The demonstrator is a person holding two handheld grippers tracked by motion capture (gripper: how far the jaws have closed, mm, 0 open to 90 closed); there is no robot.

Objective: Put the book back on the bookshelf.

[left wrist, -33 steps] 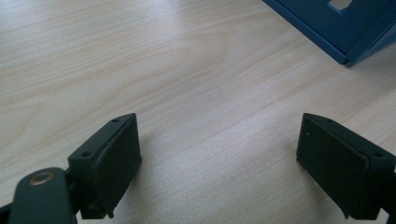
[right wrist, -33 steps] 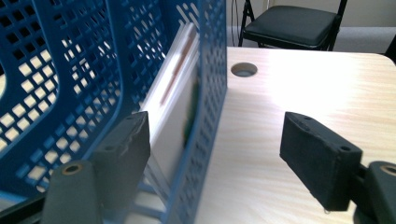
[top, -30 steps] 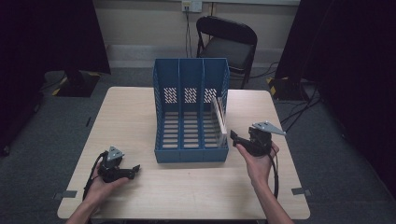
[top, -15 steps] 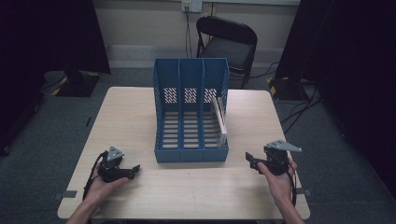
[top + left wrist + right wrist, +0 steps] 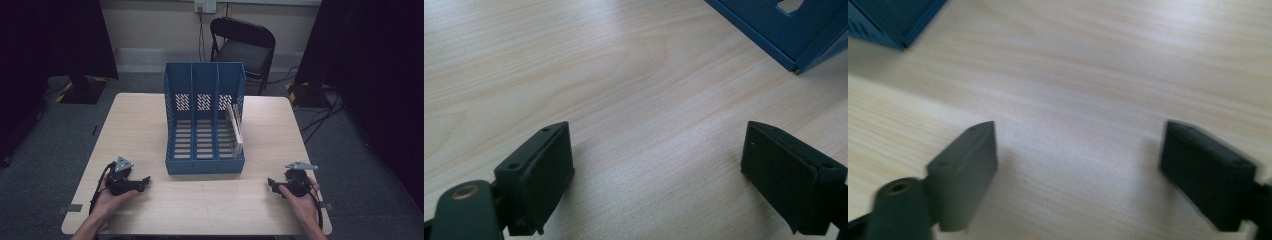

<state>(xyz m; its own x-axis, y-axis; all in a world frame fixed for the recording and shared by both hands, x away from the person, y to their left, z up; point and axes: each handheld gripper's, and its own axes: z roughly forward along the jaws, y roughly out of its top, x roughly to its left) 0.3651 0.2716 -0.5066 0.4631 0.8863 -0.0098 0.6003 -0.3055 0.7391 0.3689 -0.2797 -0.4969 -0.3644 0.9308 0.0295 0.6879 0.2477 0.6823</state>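
Left gripper (image 5: 145,180) and right gripper (image 5: 270,183) wide open, on table (image 5: 210,210), blue file rack (image 5: 204,125) between

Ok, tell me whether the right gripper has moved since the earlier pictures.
Yes. The right gripper has come away from the blue file rack, back toward the table's near right corner. Its jaws have just been opening, nothing between them.

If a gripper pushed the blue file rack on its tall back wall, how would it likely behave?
The blue file rack would probably slide on the smooth wooden table. Its slotted base and perforated back suggest it is light. A high push might tip it forward, and the thin book leaning in its right-hand compartment could shift.
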